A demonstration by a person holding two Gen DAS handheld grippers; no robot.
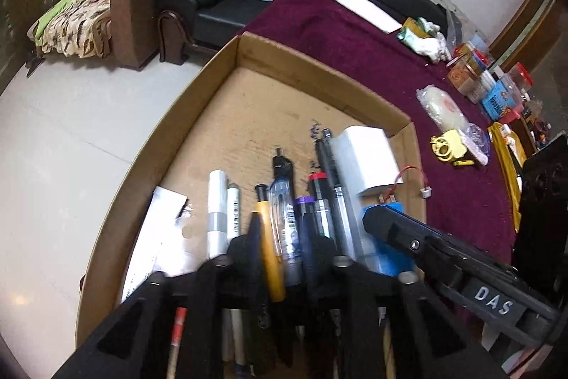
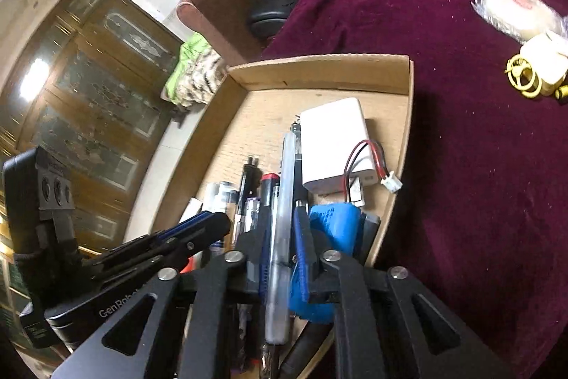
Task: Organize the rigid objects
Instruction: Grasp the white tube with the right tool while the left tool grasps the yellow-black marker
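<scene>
A shallow cardboard tray sits on a table covered with a dark red cloth, and a row of pens and markers lies side by side on its floor. In the left wrist view, the left gripper hangs low over that row with its fingers parted around a yellow pen and a clear blue pen; whether it presses on either I cannot tell. A white box lies in the tray's far right corner, beside a blue battery pack with red and black wires.

The right gripper has its fingers drawn in against a long grey pen that runs straight between them (the grasp looks firm). The battery pack is just right of it, the white box beyond.

Out on the cloth, well apart from the tray, rest a yellow tape dispenser and a bagged white roll.
</scene>
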